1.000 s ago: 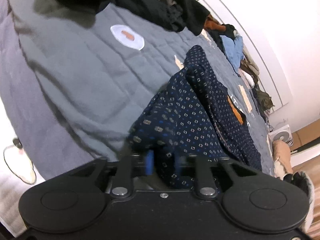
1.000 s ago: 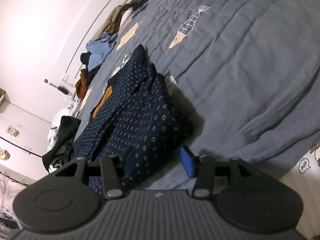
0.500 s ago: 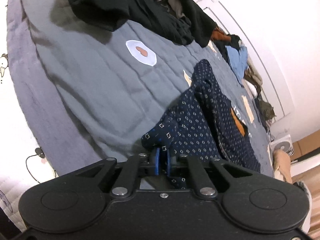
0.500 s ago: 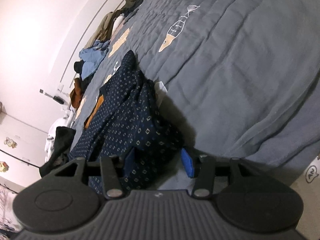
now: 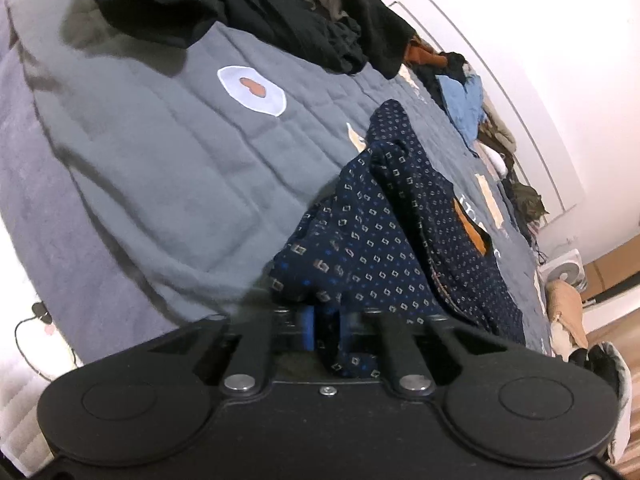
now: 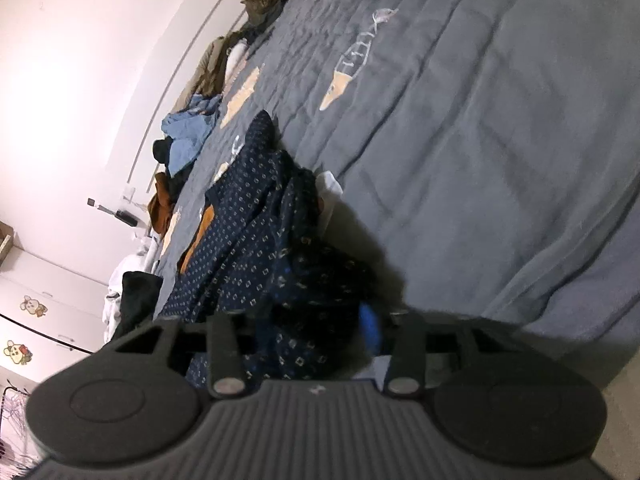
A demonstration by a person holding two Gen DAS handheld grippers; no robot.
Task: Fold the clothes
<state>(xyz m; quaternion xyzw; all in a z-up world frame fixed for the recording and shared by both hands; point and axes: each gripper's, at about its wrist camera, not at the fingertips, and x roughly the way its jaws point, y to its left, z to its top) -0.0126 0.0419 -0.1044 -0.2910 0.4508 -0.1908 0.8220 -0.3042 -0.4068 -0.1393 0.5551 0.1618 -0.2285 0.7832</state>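
Both my grippers sit low at the near edge of the grey quilt [image 5: 168, 184]. My left gripper [image 5: 324, 326] is narrow, blue pads pinching a fold of the navy patterned shirt [image 5: 384, 248]. My right gripper [image 6: 308, 334] is wide, shirt [image 6: 256, 240] cloth bunched between its fingers. Shirt is crumpled, running from near to far, orange lining showing.

The left wrist view sits low behind the left gripper [image 5: 324, 326], looking forward and slightly down across the grey quilted bedspread [image 5: 168, 168] toward a white wall. The right wrist view sits just as low behind the right gripper [image 6: 320, 330], facing across the same bedspread [image 6: 480, 140]. Both share the crumpled navy patterned fabric garment [image 5: 384, 248] [image 6: 256, 240] directly ahead of the fingers, very close.
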